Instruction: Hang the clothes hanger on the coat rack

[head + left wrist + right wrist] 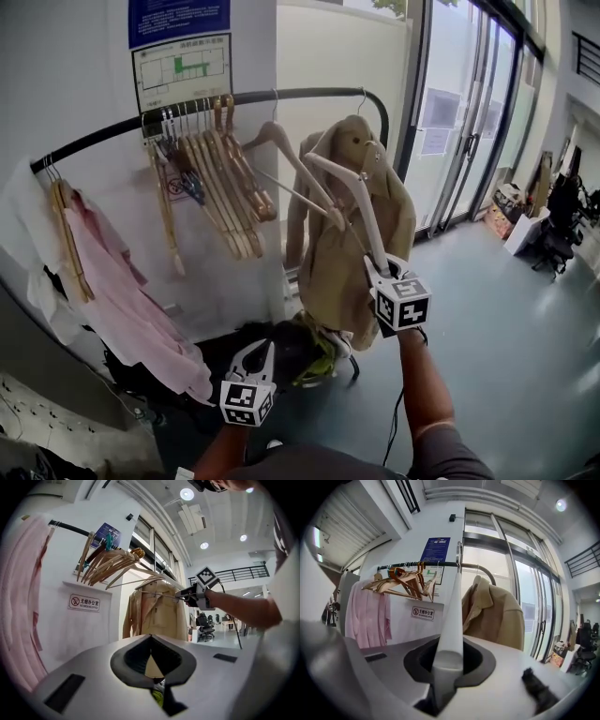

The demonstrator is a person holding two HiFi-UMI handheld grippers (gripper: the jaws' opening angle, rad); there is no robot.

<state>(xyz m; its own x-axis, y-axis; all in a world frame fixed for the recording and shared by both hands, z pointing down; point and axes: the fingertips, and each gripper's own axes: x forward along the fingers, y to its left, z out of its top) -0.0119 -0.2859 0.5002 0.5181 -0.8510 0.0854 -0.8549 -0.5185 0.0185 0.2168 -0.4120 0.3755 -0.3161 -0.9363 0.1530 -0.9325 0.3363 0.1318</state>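
Observation:
A white hanger [349, 192] stands upright in front of the tan jacket [342, 253], and my right gripper [375, 265] is shut on the lower end of one of its arms. In the right gripper view the hanger [454, 611] runs up from the jaws, its hook just at the black rail [440, 565] of the coat rack. That rail [112, 129] arcs across the head view with a bunch of wooden hangers [220, 178] on it. My left gripper [268, 347] hangs lower, shut on nothing, pointing at the jacket [154, 611].
A pink shirt [122, 300] hangs at the rail's left end. Dark bags and a yellow-green item [319, 361] lie on the floor under the rack. Glass doors [469, 122] stand to the right, with an office chair [562, 225] beyond. A notice [180, 66] is on the wall.

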